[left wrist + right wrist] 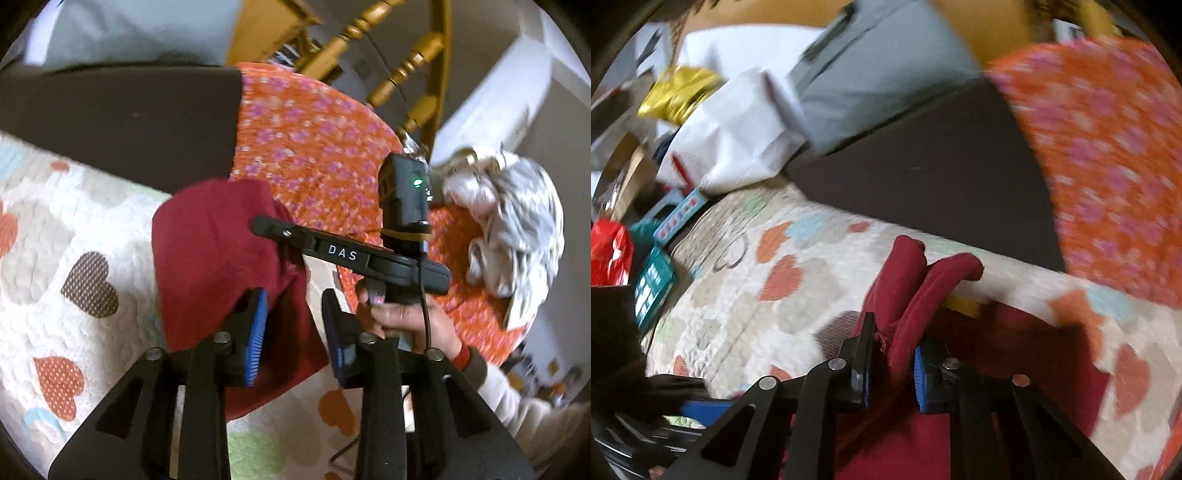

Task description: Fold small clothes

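Right gripper [891,363]: jaws nearly together, clamped on a bunched fold of the dark red garment [916,295]; red cloth rising between the blue pads [921,380] and poking out toward 12 o'clock.
Left gripper [295,332]: jaws parted, blue pads [257,336] well apart; red cloth lying between them, one pad touching its edge; no firm pinch visible.
Dark red garment [214,266]: small, lifted partly off the heart-print quilt [74,229]; in the left wrist view spread from centre toward 9 o'clock, one edge hanging down toward 6 o'clock.
Right hand [410,317]: at 4 o'clock of the left gripper, wrapped round the handle of the other tool.
Surroundings: orange floral cloth [314,140] at 12 to 2 o'clock; crumpled grey-white garment [513,229] on it at 3 o'clock; dark panel [122,110] at 10 o'clock; wooden chair [399,55] beyond at 1 o'clock.
Step in hand: probably carrying one edge over for a fold, or shaking the piece flat; motion blur prevents telling which.
Next move: calls for a second hold with the left gripper on the free edge, then laying both edges down together on the quilt, aligned and without slack.
Risk: cloth slipping from the bunched grip, leaving a crooked fold.
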{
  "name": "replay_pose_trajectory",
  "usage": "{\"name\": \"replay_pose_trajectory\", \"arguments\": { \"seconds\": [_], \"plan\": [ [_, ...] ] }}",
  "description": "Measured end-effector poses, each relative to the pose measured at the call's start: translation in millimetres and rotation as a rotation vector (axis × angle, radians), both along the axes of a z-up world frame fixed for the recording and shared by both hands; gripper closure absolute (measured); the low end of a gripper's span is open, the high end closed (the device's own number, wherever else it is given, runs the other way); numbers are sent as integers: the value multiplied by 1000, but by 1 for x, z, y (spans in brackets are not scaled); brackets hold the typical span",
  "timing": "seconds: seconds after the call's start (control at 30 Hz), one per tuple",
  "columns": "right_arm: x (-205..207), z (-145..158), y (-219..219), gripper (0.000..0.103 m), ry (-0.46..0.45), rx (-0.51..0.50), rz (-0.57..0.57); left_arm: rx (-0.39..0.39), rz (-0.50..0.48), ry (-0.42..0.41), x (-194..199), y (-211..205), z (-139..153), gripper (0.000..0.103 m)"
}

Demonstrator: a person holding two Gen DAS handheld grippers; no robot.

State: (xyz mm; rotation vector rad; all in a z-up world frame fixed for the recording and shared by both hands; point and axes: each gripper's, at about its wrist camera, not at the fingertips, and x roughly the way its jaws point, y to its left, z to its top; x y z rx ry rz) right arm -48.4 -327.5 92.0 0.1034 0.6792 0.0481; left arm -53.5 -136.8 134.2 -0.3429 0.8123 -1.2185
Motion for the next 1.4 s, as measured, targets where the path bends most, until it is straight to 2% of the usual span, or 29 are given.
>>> {"name": "replay_pose_trajectory", "arguments": {
  "seconds": [0.1, 0.23, 0.3, 0.43, 0.5, 0.6, 0.67, 0.7, 0.8, 0.9, 0.97, 1.0, 1.07, 1.17, 1.2, 1.3, 1.4],
  "plan": [
    [-20, -14, -34, 87, 16, 32, -51, 42, -18, 12, -2, -9, -10, 72],
    [-36, -54, -70, 87, 77, 30, -133, 132, -33, 22, -6, -28, -33, 68],
    [-40, -73, -86, 87, 101, 79, -163, 170, -65, 18, -13, -41, -39, 68],
    [-49, -90, -114, 86, 61, 290, -161, 258, -139, -12, -33, -62, -58, 68],
    [-50, -95, -127, 69, 40, 401, -181, 292, -166, -36, -41, -69, -63, 68],
    [-43, -101, -132, 65, 39, 462, -196, 319, -185, -57, -46, -77, -68, 68],
    [-37, -98, -123, 66, 36, 411, -196, 328, -194, -55, -49, -78, -72, 68],
    [-37, -93, -118, 77, 30, 371, -197, 329, -198, -53, -50, -78, -73, 68],
    [-42, -70, -101, 86, -11, 230, -184, 320, -215, -56, -53, -80, -70, 68],
    [-53, -43, -91, 87, -71, 80, -182, 306, -238, -68, -58, -81, -67, 68],
    [-56, -36, -94, 87, -81, -17, -221, 315, -246, -86, -60, -82, -67, 65],
    [-53, -37, -100, 87, -72, -29, -242, 321, -246, -90, -60, -83, -68, 65],
    [-46, -49, -118, 87, -42, -9, -292, 332, -240, -89, -58, -85, -69, 65],
    [-31, -75, -135, 85, 56, 47, -325, 345, -214, -105, -57, -83, -66, 65],
    [-38, -73, -138, 80, 37, 72, -329, 344, -211, -112, -57, -82, -64, 65],
    [-73, -47, -139, 77, -18, 128, -335, 323, -187, -118, -53, -77, -58, 65],
    [-106, -31, -130, 71, -48, 231, -263, 303, -135, -109, -46, -75, -55, 60]
  ]
}}
